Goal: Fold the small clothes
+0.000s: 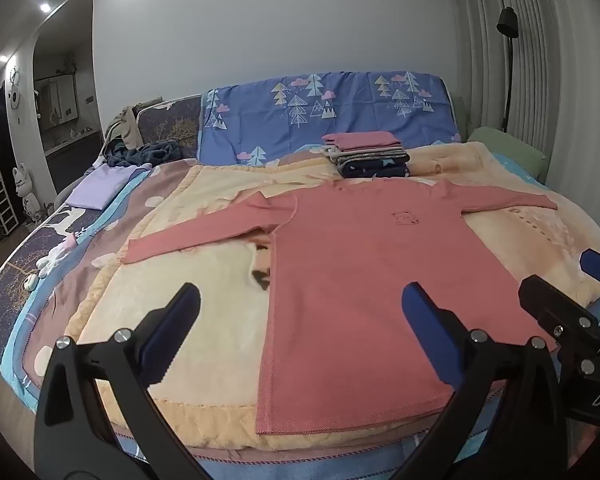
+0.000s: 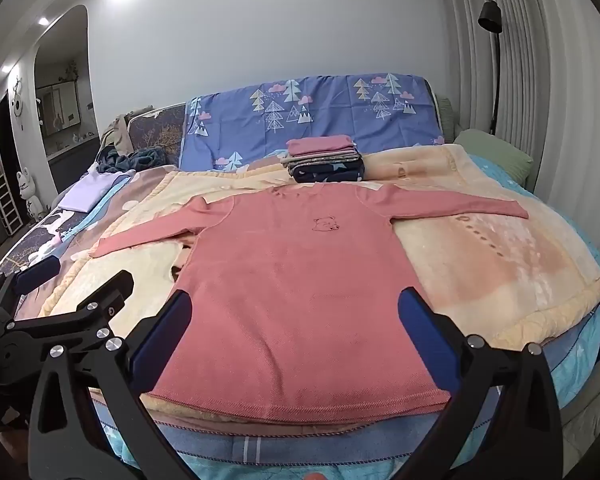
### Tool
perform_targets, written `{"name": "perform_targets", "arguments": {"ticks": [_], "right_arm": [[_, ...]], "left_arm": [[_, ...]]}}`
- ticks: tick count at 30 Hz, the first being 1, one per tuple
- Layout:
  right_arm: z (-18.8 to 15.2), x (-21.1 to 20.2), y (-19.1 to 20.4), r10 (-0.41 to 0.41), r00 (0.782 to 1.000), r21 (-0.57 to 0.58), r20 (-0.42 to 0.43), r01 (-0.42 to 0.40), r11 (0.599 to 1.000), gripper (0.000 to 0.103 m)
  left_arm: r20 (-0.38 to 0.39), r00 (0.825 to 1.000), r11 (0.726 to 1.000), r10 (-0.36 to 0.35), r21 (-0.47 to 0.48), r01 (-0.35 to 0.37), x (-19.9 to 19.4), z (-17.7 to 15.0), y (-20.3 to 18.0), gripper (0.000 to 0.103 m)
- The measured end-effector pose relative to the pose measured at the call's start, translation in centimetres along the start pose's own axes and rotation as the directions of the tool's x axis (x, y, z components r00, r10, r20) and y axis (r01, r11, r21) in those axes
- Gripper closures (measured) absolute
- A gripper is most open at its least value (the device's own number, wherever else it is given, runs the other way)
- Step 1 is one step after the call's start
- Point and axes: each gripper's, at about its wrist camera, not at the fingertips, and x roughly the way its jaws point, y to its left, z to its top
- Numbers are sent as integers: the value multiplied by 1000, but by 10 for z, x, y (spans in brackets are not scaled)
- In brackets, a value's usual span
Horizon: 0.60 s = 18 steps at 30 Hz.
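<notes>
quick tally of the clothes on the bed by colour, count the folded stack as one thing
Pink: 1, the long-sleeved shirt spread flat
Lilac: 1, the folded garment at the left edge
Mixed: 1, the folded stack near the headboard
Dark blue and beige: 1, the unfolded heap at far left
Total: 4

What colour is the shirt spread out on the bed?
Salmon pink, with a small bear outline on the chest; the shirt shows best in the right wrist view.
</notes>
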Motion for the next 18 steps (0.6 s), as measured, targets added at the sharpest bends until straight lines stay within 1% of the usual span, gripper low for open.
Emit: {"name": "perform_targets", "arguments": {"ticks": [8,9,12,18], "right_arm": [[-1,-2,-2,4,1000,-1,13,-4,1000,1],[-6,-8,-2,14,1000,0,20,-14,1000,1],[-7,-9,-6,13,1000,9,23,-13,1000,1],[-8,-7,-15,17,1000,49,16,-18,999,1]], "left_arm": [[0,1000,1000,6,-1,-6,4,0,-1,2],[1,1000,1000,4,-1,-4,-3,2,-4,2],[-1,1000,1000,7,1,-7,-3,3,-7,2],[-3,999,999,-32,-4,32,-3,0,-3,2]]}}
